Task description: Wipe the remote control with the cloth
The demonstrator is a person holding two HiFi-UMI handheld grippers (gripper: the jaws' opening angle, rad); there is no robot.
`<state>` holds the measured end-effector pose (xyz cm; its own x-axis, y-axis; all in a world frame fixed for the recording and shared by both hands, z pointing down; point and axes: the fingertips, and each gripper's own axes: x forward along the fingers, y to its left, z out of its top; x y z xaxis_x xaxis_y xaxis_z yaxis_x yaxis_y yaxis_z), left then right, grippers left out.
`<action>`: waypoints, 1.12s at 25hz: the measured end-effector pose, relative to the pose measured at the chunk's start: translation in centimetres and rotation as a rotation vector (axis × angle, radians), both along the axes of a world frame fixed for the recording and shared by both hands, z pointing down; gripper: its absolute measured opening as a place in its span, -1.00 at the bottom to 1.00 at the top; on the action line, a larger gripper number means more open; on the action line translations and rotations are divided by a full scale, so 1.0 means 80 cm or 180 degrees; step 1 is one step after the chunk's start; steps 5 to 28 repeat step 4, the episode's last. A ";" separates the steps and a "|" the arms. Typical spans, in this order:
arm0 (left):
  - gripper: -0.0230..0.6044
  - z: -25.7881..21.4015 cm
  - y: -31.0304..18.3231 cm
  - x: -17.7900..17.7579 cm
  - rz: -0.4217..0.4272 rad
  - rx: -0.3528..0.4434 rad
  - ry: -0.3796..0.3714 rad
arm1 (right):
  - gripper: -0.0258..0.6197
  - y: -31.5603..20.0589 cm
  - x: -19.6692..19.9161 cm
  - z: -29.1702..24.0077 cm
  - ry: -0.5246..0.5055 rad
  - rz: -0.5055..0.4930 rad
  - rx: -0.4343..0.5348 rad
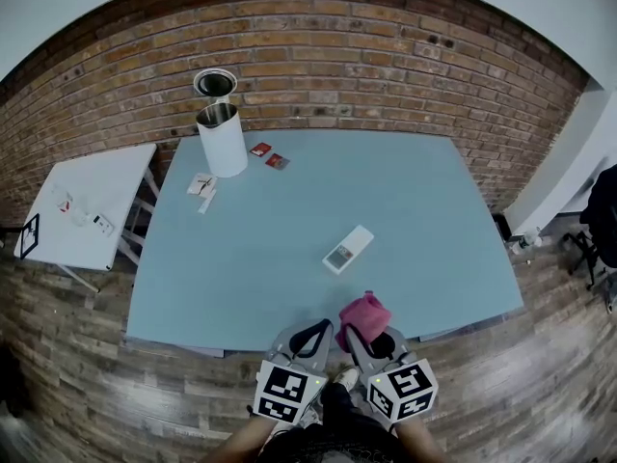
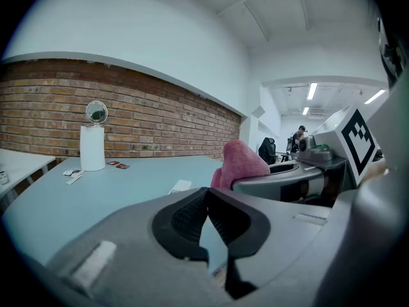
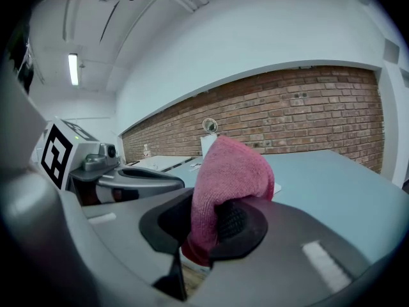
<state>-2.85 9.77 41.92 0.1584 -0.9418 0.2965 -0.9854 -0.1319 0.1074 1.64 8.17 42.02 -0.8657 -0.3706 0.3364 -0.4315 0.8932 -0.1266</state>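
A red brick wall ran behind the pale blue rectangular desk, with wood-plank floor around it. My right gripper was clamped on the bunched pink terry cloth, whose wad stood up beyond the jaws, ready, I judged, as a wiping pad. My left gripper was fully closed on nothing. Both hung at the desk's near edge. The slim white remote control lay flat further in, apart from the cloth. A white cylindrical bin stood far left.
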 end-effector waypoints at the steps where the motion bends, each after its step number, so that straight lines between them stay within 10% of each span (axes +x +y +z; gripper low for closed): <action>1: -0.93 0.000 0.002 0.000 -0.0005 -0.0002 0.0002 | -0.73 0.002 0.000 -0.001 0.0005 -0.0008 0.0009; 28: -0.93 0.000 0.006 0.001 -0.0012 -0.0006 -0.0002 | -0.73 0.006 0.001 -0.002 0.0015 -0.0023 0.0029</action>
